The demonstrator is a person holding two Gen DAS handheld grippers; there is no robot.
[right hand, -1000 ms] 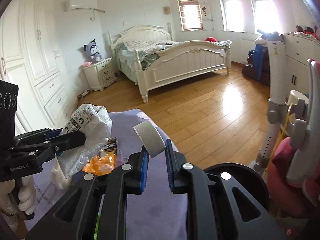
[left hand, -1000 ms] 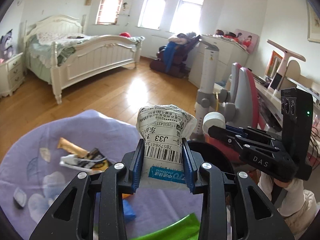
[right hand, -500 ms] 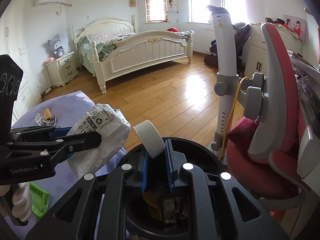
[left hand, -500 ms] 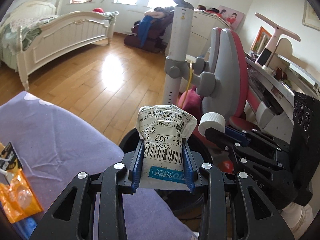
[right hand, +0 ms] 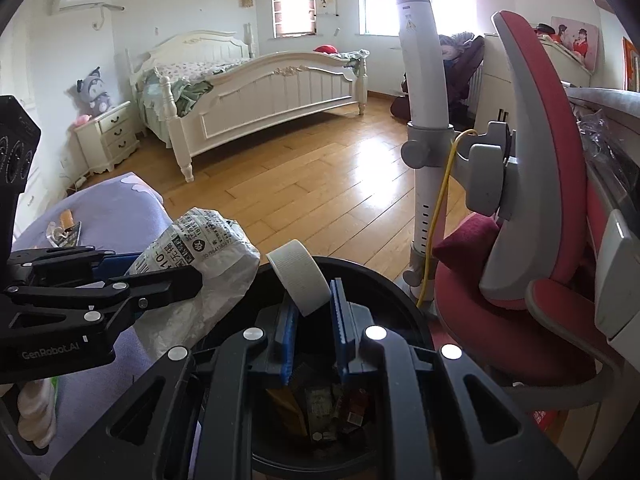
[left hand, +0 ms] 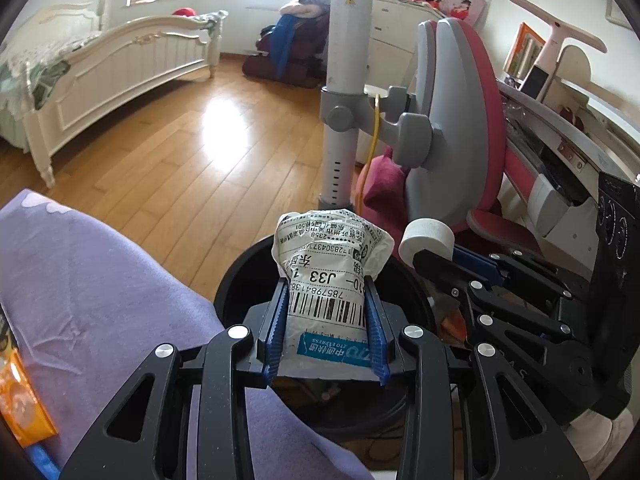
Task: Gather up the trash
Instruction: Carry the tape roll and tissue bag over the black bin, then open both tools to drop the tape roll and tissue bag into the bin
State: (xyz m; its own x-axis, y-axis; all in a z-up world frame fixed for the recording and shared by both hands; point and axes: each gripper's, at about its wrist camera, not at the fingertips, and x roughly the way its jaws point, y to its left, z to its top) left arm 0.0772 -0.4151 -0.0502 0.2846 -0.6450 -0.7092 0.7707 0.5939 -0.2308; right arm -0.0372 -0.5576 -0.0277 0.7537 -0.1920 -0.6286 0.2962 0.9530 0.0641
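Crumpled white plastic, a courier bag with a barcode label [left hand: 326, 276], is clamped in my left gripper [left hand: 326, 320] above the round black bin's rim [left hand: 240, 268] just off the purple cloth's edge [left hand: 168, 280], while my right gripper [right hand: 312, 320], nearly closed, pinches a white ribbed cap [right hand: 300, 280] over the bin's open mouth.

left gripper [left hand: 326, 328]: fingers clamped, angled down | right gripper [right hand: 314, 332]: fingers nearly closed, angled down

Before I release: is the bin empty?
No, the right wrist view shows wrappers already lying at the bottom of the black bin.
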